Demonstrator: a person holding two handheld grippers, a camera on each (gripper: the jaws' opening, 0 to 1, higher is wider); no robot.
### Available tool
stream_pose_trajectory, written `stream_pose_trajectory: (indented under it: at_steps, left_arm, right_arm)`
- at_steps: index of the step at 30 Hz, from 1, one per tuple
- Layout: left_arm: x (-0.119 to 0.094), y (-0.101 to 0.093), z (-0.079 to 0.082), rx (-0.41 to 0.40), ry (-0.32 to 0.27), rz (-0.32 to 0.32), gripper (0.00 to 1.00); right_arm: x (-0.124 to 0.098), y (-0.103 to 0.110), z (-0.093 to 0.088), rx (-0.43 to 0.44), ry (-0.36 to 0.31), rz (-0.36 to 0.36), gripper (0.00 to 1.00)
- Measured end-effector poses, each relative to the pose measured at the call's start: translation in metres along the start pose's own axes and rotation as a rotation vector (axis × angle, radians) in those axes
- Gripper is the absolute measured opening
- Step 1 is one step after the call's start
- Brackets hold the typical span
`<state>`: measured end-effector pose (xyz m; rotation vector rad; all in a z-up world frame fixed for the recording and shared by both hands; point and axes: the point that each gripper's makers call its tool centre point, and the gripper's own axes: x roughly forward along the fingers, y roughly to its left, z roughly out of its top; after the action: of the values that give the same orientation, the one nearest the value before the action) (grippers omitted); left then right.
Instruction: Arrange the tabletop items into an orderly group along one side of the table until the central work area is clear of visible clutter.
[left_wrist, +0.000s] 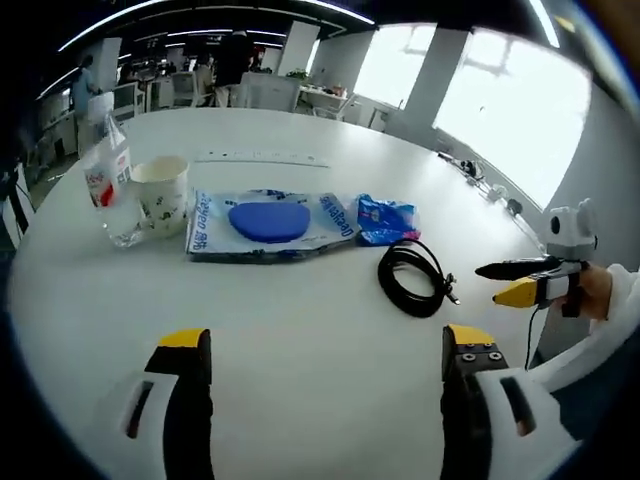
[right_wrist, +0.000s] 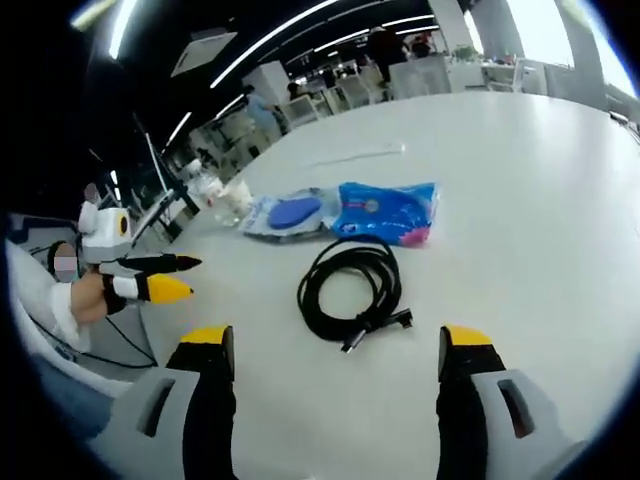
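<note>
My right gripper (right_wrist: 327, 345), jaws wide and empty, faces the cable (right_wrist: 350, 288) at frame center; left gripper (left_wrist: 325, 348), also wide, sits farther off.

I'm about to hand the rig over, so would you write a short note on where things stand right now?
Left gripper: open, empty, above bare table.
Right gripper: open, empty, just short of the black cable coil.
Items: paper cup and plastic bag together at the far left; blue mouse pad in its wrapper and blue packet alongside; coil nearest centre.
Done: nothing visibly grouped to an edge.
Left: move everything to one side, probably the coil first.
</note>
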<state>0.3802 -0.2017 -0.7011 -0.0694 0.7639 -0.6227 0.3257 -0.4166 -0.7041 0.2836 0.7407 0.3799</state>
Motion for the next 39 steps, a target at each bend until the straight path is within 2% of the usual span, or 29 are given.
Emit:
stream_pose_trajectory:
  at_steps: [7, 16, 25, 33, 39]
  left_arm:
    - [-0.024, 0.037, -0.002, -0.003, -0.006, 0.060, 1.00]
    - [-0.051, 0.072, 0.000, -0.024, -0.036, 0.109, 1.00]
    - [-0.061, 0.088, -0.005, -0.033, -0.031, 0.117, 1.00]
    - [-0.060, 0.092, -0.001, -0.042, -0.038, 0.112, 1.00]
    - [-0.059, 0.095, 0.001, -0.043, -0.039, 0.108, 1.00]
  right_arm:
    - [-0.010, 0.002, 0.000, 0.007, -0.005, -0.006, 0.84]
    - [-0.015, 0.011, -0.003, 0.017, 0.006, 0.007, 0.84]
    - [-0.008, 0.014, -0.005, 0.044, 0.021, 0.015, 0.84]
    - [-0.004, 0.016, 0.001, 0.043, 0.019, 0.018, 0.84]
    - [-0.001, 0.017, -0.002, 0.052, 0.030, 0.016, 0.83]
